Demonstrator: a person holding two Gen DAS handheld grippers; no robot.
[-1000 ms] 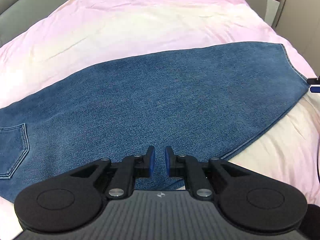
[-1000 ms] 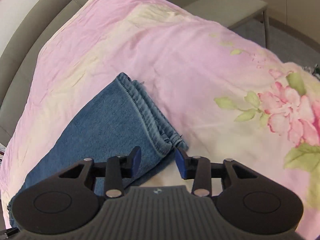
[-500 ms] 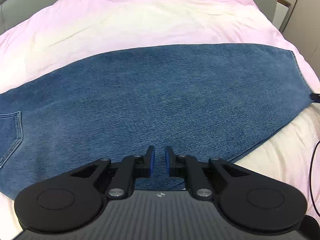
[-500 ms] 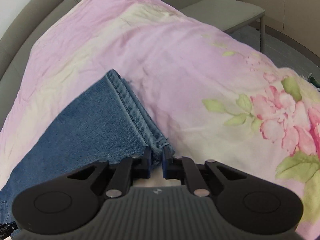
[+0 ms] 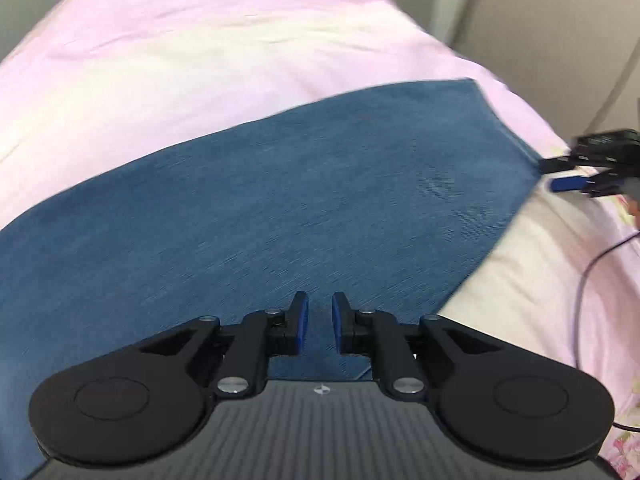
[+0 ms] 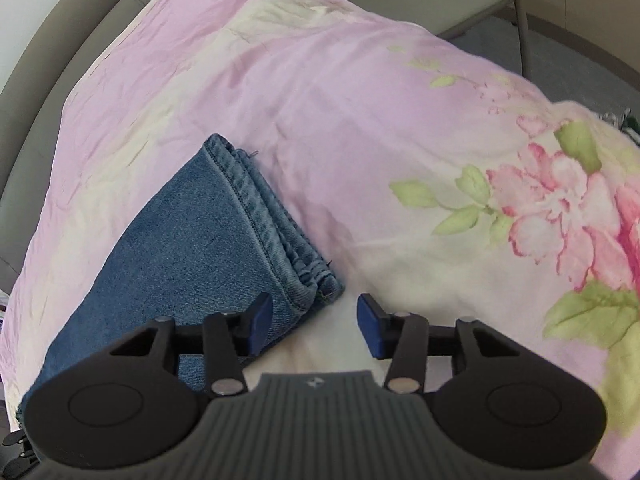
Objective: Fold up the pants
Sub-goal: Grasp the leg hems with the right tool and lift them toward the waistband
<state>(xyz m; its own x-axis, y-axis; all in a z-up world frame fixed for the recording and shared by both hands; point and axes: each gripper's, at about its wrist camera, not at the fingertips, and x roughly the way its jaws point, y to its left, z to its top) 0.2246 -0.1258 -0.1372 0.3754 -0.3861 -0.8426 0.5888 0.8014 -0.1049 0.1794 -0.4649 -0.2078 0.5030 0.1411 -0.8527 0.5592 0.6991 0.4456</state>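
The blue denim pants lie flat across the pink and cream floral bedspread, folded lengthwise so the two legs are stacked, their stitched hems ending near the right side of the bed. Denim like this looks fairly heavy and stiff for cloth, likely to hold a crease and drag rather than slip on the cotton cover, so the sensible hold seems to be the doubled hem corner, pinching both layers together, with a second grip along the near long edge at mid-leg. The left gripper hovers low over the near edge of the leg, its blue pads a narrow gap apart with denim showing between them; whether they actually pinch cloth I cannot tell. The right gripper sits just beside the hem corner with its jaws spread wide and nothing between them, the corner lying off its left pad. Compared with half a second ago, the right jaws, then nearly closed at the hem corner, have opened and let it go, and the left view has swung rightward, now blurred with motion, bringing the right gripper's tips into sight at the hem.
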